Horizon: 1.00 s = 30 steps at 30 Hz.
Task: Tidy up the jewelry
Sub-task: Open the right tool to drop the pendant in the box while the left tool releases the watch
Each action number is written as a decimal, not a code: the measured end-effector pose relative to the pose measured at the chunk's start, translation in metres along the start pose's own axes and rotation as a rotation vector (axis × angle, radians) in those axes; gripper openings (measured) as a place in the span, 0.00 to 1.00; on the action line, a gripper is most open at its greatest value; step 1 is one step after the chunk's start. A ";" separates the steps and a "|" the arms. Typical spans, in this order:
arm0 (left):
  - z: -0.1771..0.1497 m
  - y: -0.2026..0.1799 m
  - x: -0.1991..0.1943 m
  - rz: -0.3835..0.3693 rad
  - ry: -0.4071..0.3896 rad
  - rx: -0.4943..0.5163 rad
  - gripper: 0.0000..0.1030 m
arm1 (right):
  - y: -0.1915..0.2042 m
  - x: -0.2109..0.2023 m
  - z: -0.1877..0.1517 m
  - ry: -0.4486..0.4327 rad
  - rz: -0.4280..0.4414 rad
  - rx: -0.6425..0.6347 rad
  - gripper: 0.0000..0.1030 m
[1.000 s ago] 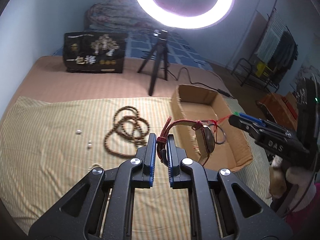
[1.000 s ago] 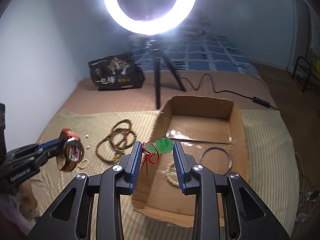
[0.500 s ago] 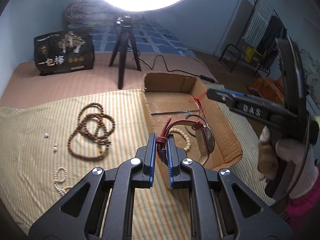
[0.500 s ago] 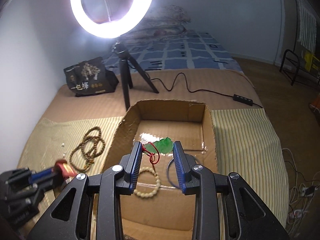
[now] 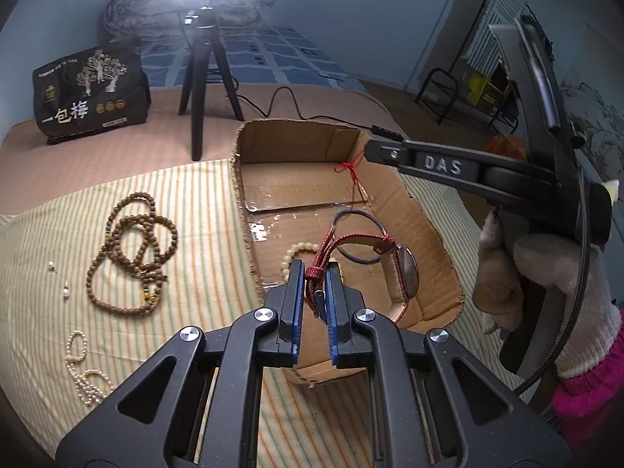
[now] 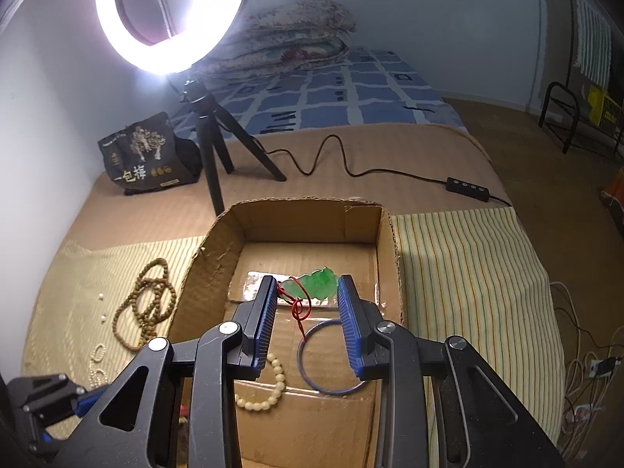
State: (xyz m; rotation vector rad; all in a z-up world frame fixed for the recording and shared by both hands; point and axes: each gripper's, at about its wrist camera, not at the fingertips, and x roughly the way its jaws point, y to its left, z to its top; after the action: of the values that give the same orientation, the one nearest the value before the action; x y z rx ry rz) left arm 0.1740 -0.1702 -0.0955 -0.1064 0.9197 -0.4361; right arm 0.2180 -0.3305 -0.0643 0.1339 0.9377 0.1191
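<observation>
While the glaring white ring light [image 6: 171,15] on its black tripod [image 6: 210,136] floods the bed, I see a yellow striped cloth [image 5: 163,202] spread over the tan bedcover [image 6: 351,163], with an open brown cardboard box [image 5: 421,210] resting on it and a black printed bag [image 5: 89,97] near the wall. My left tool [image 5: 314,292] is clamped on the woven red strap of a round-faced wristwatch [image 5: 405,277], which hangs over the near end of the box, above a cream bead bracelet [image 6: 269,386] and a thin blue bangle [image 6: 331,358] on the box floor. My right tool [image 6: 308,300] holds a green carved jade pendant [image 6: 318,282] between its parted pads, its red cord [image 6: 298,310] dangling over the box interior. A long brown wooden bead necklace [image 5: 132,249], a white pearl strand [image 5: 84,374] and small pearl earrings [image 5: 66,290] lie on the cloth left of the box.
</observation>
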 end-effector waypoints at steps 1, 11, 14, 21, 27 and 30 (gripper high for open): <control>0.000 -0.001 0.002 -0.002 0.003 0.003 0.08 | -0.001 0.001 0.001 0.000 -0.001 0.002 0.29; -0.001 -0.004 0.011 -0.032 0.038 0.002 0.17 | -0.003 0.012 0.006 0.018 0.007 0.033 0.32; 0.000 -0.002 0.008 -0.026 0.032 -0.007 0.27 | -0.002 0.012 0.006 0.022 -0.017 0.030 0.57; -0.001 0.000 0.005 -0.023 0.025 -0.010 0.29 | -0.006 0.010 0.005 0.021 -0.031 0.045 0.59; -0.002 0.001 0.003 -0.018 0.020 -0.007 0.29 | -0.004 0.005 0.005 0.014 -0.030 0.044 0.59; -0.003 0.003 0.001 -0.014 0.018 -0.009 0.29 | -0.003 0.002 0.006 0.011 -0.031 0.044 0.59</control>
State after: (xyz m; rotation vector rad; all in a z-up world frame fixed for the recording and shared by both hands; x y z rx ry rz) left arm 0.1733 -0.1675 -0.0983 -0.1175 0.9394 -0.4466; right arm 0.2241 -0.3339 -0.0634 0.1593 0.9536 0.0707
